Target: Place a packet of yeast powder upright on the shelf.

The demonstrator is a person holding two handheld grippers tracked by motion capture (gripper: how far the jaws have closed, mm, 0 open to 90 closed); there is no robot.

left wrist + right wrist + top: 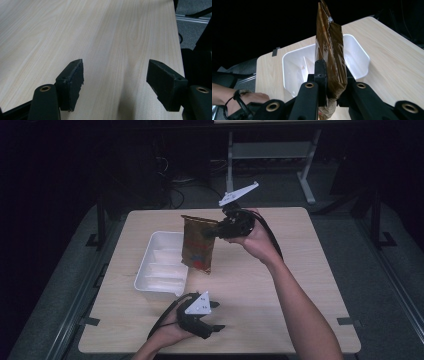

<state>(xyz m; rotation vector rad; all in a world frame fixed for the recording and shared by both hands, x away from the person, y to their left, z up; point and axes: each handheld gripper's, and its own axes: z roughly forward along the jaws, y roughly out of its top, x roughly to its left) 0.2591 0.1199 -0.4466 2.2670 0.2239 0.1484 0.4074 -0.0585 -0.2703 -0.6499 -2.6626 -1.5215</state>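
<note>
As held, brown pouch [198,246] hanging upright.

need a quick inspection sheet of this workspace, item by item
surface: light wood table, bare apart from the tub
job's things: brown snack bag held up in the air at the tub's right edge; white plastic tub on the table's left half, nothing seen inside
clutter: nothing seen
grippers: right gripper shut on the bag's side; left gripper low at the near edge, jaws open with nothing between them
cables: a black cable runs from the right gripper along the forearm; another trails back from the left gripper
surroundings: dark room, grey floor, a white frame behind the table
</note>
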